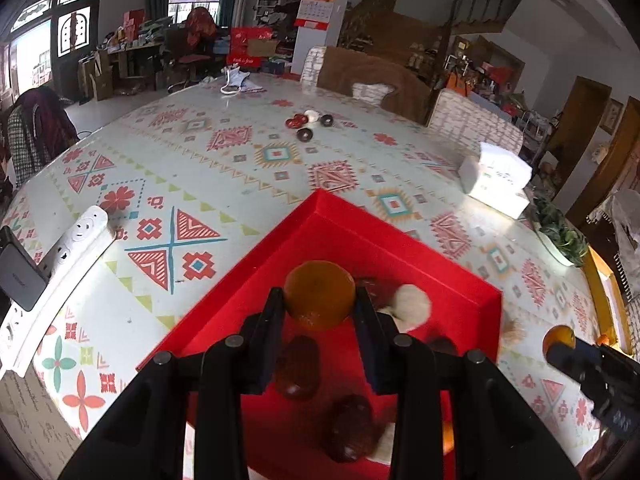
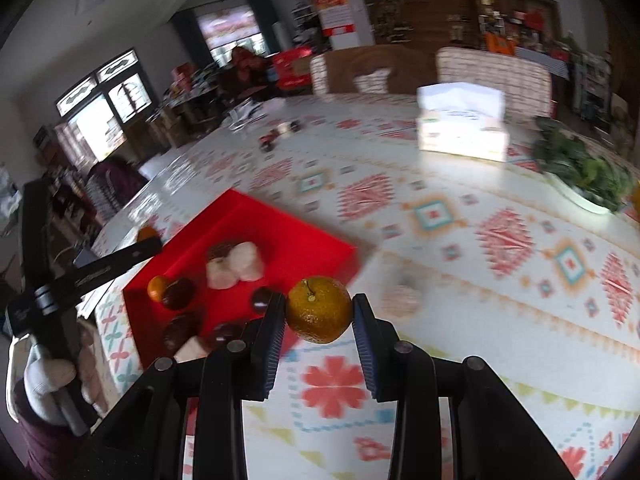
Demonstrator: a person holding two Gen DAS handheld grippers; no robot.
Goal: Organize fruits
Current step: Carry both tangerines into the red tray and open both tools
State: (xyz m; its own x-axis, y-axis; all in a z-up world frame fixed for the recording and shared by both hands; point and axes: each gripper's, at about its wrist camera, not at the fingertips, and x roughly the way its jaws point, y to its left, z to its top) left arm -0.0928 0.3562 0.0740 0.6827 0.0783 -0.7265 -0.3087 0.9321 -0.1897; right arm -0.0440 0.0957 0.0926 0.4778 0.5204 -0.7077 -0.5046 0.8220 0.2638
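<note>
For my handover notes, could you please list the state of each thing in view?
Left tool: shut on an orange, over the tray.
Right tool: shut on a second orange, over the tablecloth.
Red tray: open, holding dark and white fruits.
Tissue pack: upright.

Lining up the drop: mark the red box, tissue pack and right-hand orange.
red box (image 1: pixel 400 236), left wrist view, far wall.
tissue pack (image 2: pixel 460 128), right wrist view, front face.
orange (image 2: pixel 319 309), right wrist view, skin centre.

1. My left gripper (image 1: pixel 319 302) is hiding part of the dark fruits (image 1: pixel 297 367) in the red box (image 1: pixel 404 240).
2. Motion is blurring the tissue box (image 2: pixel 462 124).
3. The frame edge is cropping the greens (image 2: pixel 584 172).
</note>
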